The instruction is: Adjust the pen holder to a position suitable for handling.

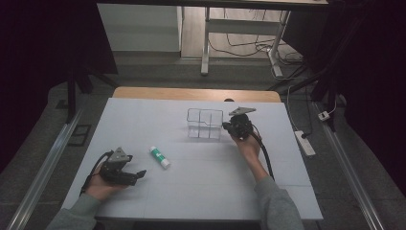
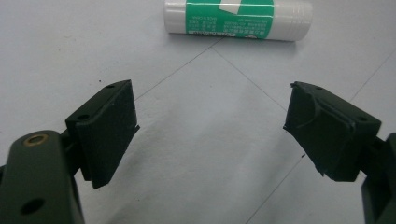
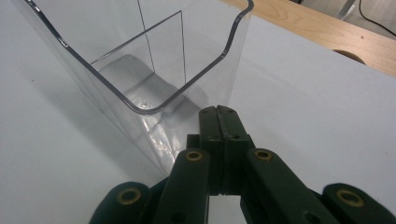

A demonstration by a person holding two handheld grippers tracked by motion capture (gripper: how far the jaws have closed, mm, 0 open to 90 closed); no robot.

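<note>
Two tools: left tool (image 2: 210, 126) gapes near the glue stick (image 2: 238, 19); right tool (image 3: 219, 116), clenched empty, touches the clear organizer (image 3: 140, 70).

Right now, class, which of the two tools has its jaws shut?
The right tool, beside the clear plastic organizer, has its jaws pressed together. The left tool, facing the glue stick, has its jaws wide apart.

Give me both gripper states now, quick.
Left gripper: open, empty, glue stick ahead.
Right gripper: shut, empty, against the clear organizer.
</note>
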